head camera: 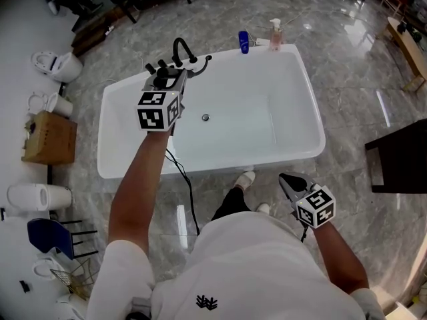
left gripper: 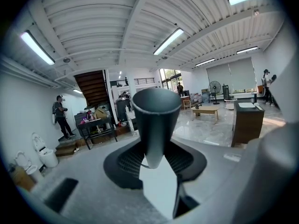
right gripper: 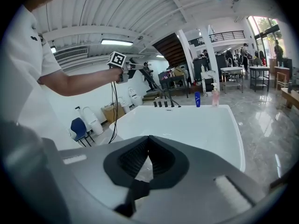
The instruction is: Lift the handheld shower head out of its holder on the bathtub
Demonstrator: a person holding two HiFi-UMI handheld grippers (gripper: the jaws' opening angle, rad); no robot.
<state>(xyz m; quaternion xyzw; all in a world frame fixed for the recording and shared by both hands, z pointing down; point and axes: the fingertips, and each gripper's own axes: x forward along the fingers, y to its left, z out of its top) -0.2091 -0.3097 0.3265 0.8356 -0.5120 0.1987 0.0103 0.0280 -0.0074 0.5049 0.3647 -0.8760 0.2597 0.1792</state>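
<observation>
Left gripper clamped on shower head, just above bathtub far rim. Right gripper closed, empty, outside near rim. Lift straight up, don't snag hose.

A dark staircase climbs against the white back wall. Under it stands a black workbench heaped with clutter, and left of the stairs white toilets sit along the wall. Right of the stairs, a low wooden table and a standing fan rest on the glossy grey marble floor, with shaded windows behind them. Above the stairs, strip lights run along the ribbed white ceiling.
</observation>
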